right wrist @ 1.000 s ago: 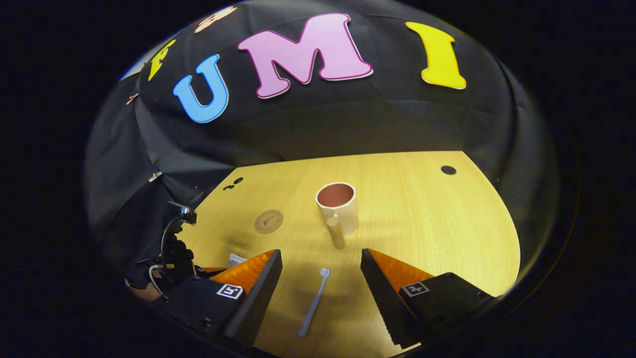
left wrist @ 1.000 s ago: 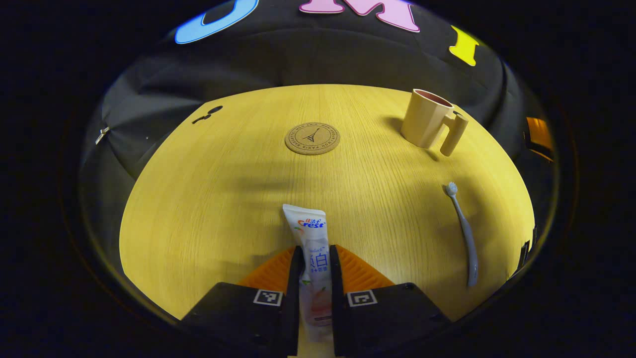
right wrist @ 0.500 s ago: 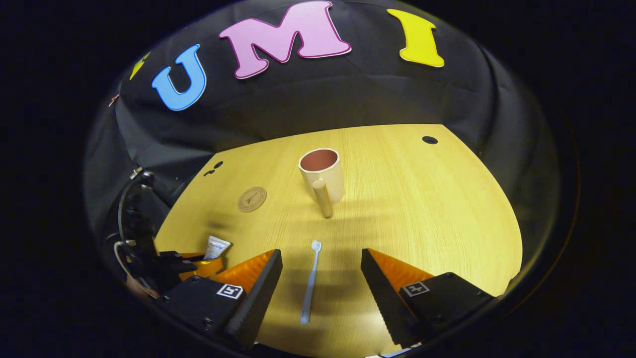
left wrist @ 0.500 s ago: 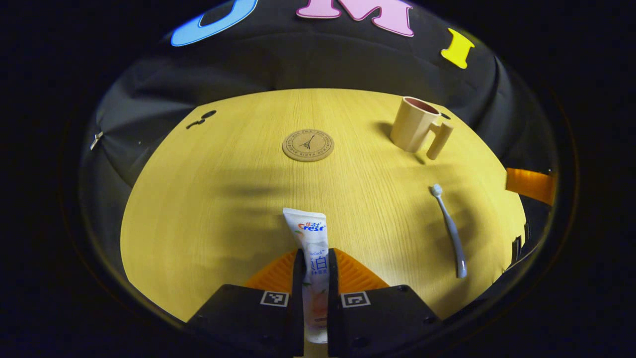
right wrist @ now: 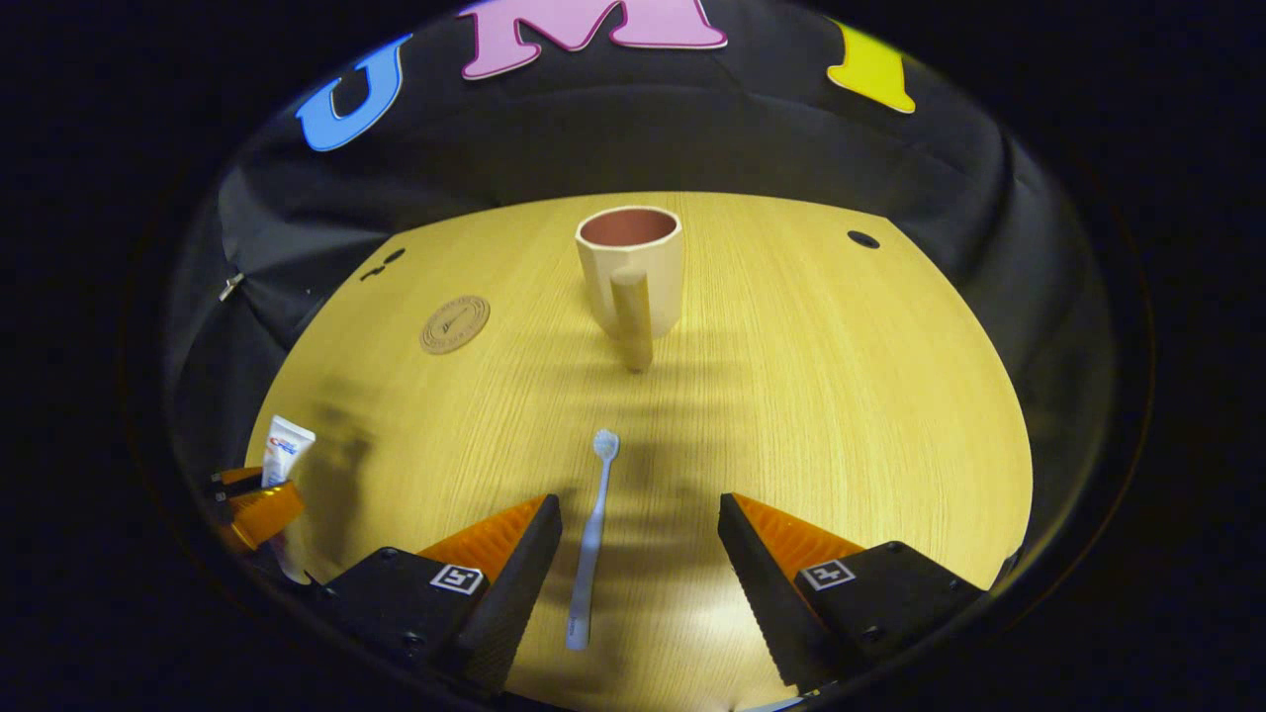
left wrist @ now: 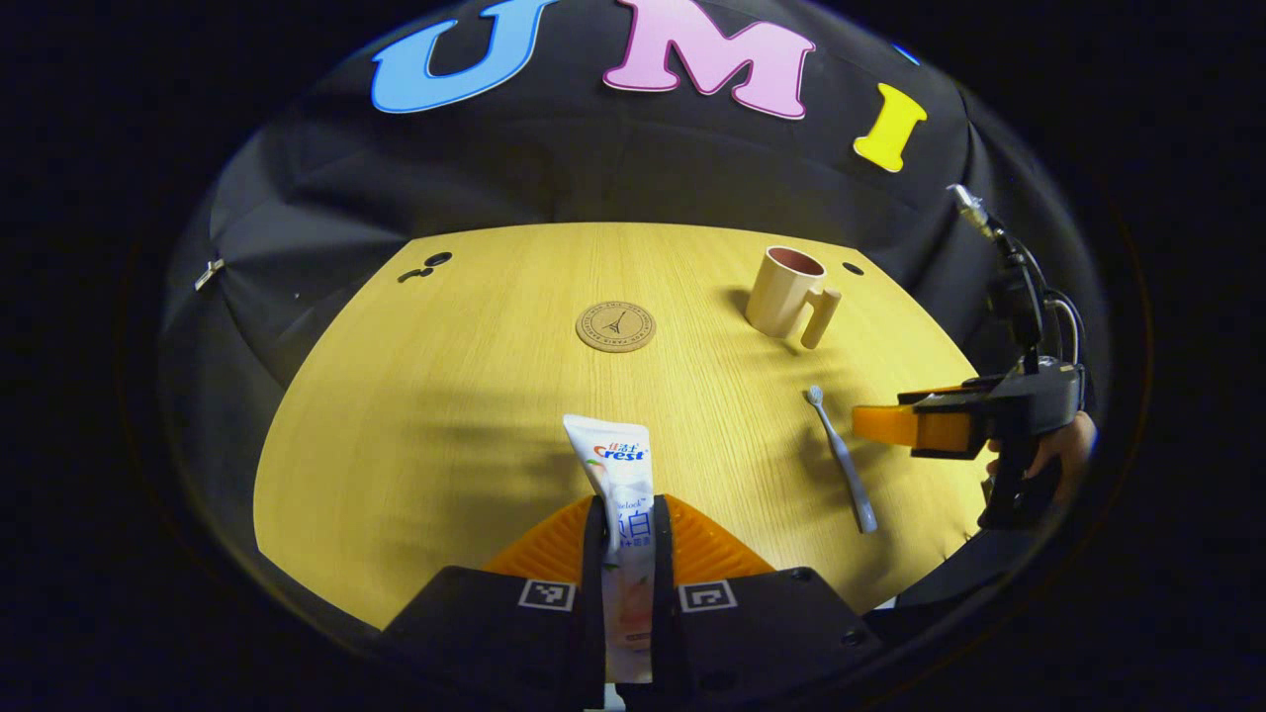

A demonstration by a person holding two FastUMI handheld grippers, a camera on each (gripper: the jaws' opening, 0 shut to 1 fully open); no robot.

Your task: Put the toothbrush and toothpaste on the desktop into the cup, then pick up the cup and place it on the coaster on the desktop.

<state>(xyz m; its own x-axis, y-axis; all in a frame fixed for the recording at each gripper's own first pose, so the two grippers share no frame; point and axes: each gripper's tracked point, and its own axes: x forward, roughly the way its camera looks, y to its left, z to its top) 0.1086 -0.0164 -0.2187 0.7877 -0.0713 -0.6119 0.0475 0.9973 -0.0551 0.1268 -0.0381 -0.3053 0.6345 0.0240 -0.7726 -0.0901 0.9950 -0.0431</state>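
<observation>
Right gripper view: toothbrush (right wrist: 590,539) before cup (right wrist: 630,267); coaster (right wrist: 455,323) left.

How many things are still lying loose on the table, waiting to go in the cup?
1: the toothbrush lies flat between the open right hand-held gripper's fingers. The toothpaste is clamped in the left hand-held gripper.

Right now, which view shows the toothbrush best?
The right gripper view: the toothbrush lies near and central on the desktop between the open right tongs. The left gripper view shows it smaller, off to the side.
</observation>
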